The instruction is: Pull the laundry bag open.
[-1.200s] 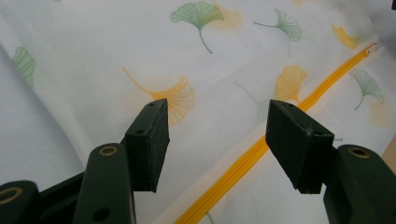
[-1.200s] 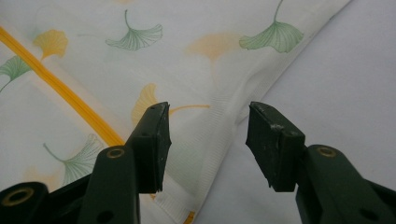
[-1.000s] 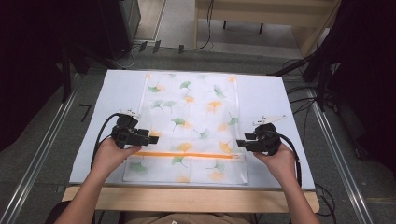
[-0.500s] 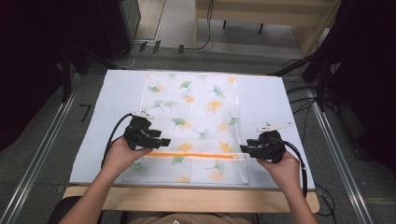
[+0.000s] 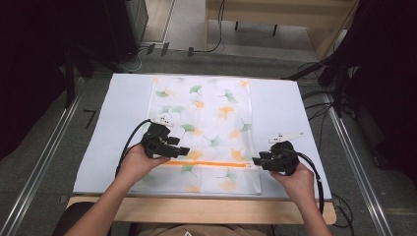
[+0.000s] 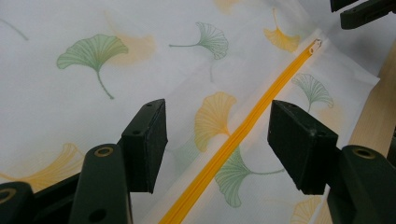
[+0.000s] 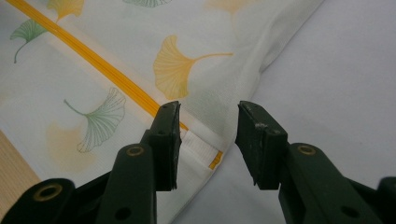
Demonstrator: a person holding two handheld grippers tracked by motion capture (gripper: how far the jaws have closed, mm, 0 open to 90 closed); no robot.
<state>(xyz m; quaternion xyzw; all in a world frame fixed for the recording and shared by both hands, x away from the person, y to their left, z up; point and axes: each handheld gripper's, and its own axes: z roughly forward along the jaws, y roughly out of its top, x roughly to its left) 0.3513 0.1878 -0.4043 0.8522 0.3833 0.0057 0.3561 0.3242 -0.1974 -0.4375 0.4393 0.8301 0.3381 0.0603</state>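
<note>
A white cloth bag [image 5: 204, 132] printed with green and orange leaves lies flat on the pale sheet [image 5: 290, 113] that covers the worktop [image 5: 196, 209]. An orange zip [image 5: 209, 163] runs across the bag near its front edge, closed along the length that shows.

The left gripper [image 5: 183, 151] hovers over the zip's left part, on the bag. In the left gripper view its jaws stand wide apart, one on each side of the zip [image 6: 233, 140], and pinch nothing.

The right gripper [image 5: 256, 161] sits at the zip's right end, at the bag's right edge. Its jaws have just been closing but are not yet together: in the right gripper view a gap shows between them, with the end of the zip [image 7: 116, 81] and a white tab [image 7: 201, 147] just beside the left-hand jaw. The bag's corner lies in that gap; the jaws seem not to press it, though the angle makes that hard to judge.
</note>
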